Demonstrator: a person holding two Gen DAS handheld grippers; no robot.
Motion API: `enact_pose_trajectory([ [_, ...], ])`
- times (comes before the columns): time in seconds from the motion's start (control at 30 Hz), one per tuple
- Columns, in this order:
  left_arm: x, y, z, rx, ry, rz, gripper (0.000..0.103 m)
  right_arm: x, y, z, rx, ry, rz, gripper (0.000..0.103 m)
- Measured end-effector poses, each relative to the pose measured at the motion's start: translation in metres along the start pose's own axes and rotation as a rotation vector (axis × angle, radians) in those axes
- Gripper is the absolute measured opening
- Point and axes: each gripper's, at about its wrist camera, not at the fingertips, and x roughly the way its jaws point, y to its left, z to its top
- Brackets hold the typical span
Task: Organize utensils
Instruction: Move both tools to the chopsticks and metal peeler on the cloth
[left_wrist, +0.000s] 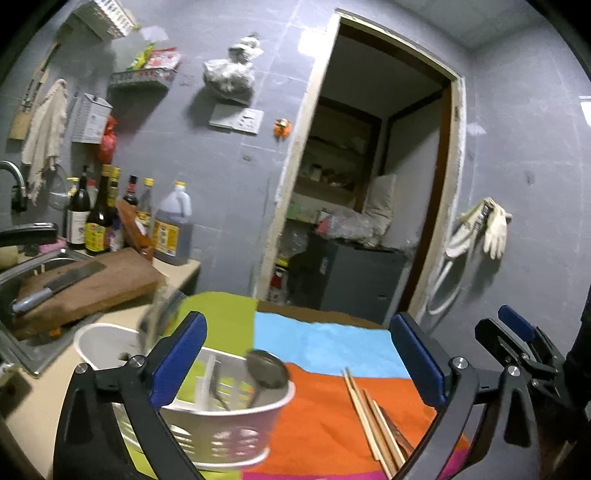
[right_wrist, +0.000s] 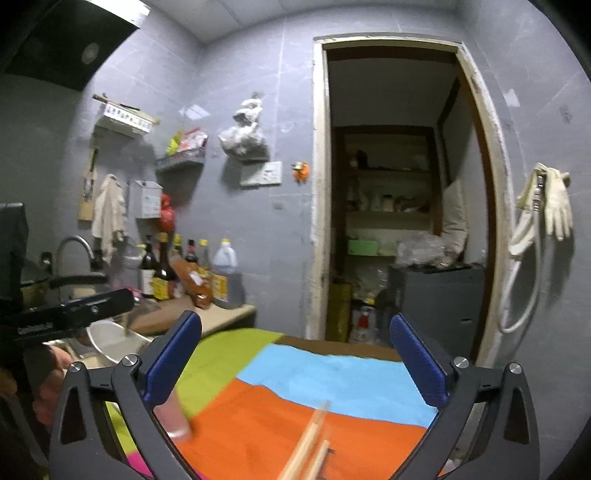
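Observation:
A white slotted utensil basket (left_wrist: 221, 424) stands on a patchwork cloth (left_wrist: 325, 343) of green, blue and orange. A metal spoon (left_wrist: 267, 369) and other utensils stick up inside it. Several wooden chopsticks (left_wrist: 373, 417) lie on the orange patch to the basket's right. My left gripper (left_wrist: 299, 358) is open above and behind the basket and chopsticks, with nothing between its blue pads. My right gripper (right_wrist: 295, 362) is also open and empty; the blurred chopsticks (right_wrist: 310, 443) lie below it. The basket's edge (right_wrist: 173, 417) shows blurred by its left finger.
A wooden cutting board with a cleaver (left_wrist: 74, 280) rests over the sink (left_wrist: 22, 332) to the left. Sauce bottles (left_wrist: 110, 218) line the grey wall. A doorway (left_wrist: 369, 184) opens behind the table. The other gripper's finger (left_wrist: 515, 325) shows at the right.

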Motion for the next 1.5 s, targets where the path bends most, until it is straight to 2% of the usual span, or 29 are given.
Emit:
enact_pose_trajectory([
  [0.23, 0.021, -0.031, -0.021, 0.037, 0.075, -0.053, 0.098, -0.004, -0.032, -0.02, 0.019, 0.075, -0.072, 0.103],
  [0.53, 0.058, -0.06, -0.054, 0.083, 0.23, -0.046, 0.098, -0.004, -0.063, -0.052, 0.054, 0.217, -0.129, 0.103],
  [0.77, 0.093, -0.066, -0.078, 0.121, 0.4, 0.012, 0.098, 0.004, -0.077, -0.072, 0.096, 0.334, -0.123, 0.103],
  [1.07, 0.122, -0.06, -0.104, 0.103, 0.591, -0.004, 0.097, 0.025, -0.081, -0.094, 0.126, 0.511, -0.107, 0.103],
  [1.13, 0.125, -0.063, -0.107, 0.118, 0.607, -0.003, 0.096, 0.029, -0.081, -0.099, 0.127, 0.548, -0.102, 0.103],
  [1.23, 0.131, -0.068, -0.113, 0.146, 0.635, -0.011, 0.087, 0.032, -0.081, -0.103, 0.125, 0.587, -0.086, 0.103],
  [1.3, 0.138, -0.069, -0.117, 0.159, 0.662, -0.022, 0.073, 0.033, -0.08, -0.106, 0.124, 0.607, -0.065, 0.102],
  [1.33, 0.142, -0.069, -0.118, 0.16, 0.674, -0.024, 0.07, 0.033, -0.079, -0.107, 0.122, 0.617, -0.054, 0.1],
  [1.4, 0.148, -0.068, -0.122, 0.152, 0.703, -0.038, 0.056, 0.035, -0.077, -0.11, 0.112, 0.645, -0.034, 0.095],
  [1.43, 0.151, -0.069, -0.124, 0.147, 0.72, -0.046, 0.052, 0.036, -0.075, -0.112, 0.107, 0.659, -0.021, 0.09],
  [1.5, 0.157, -0.067, -0.128, 0.135, 0.755, -0.064, 0.037, 0.038, -0.072, -0.115, 0.099, 0.687, 0.005, 0.083],
])
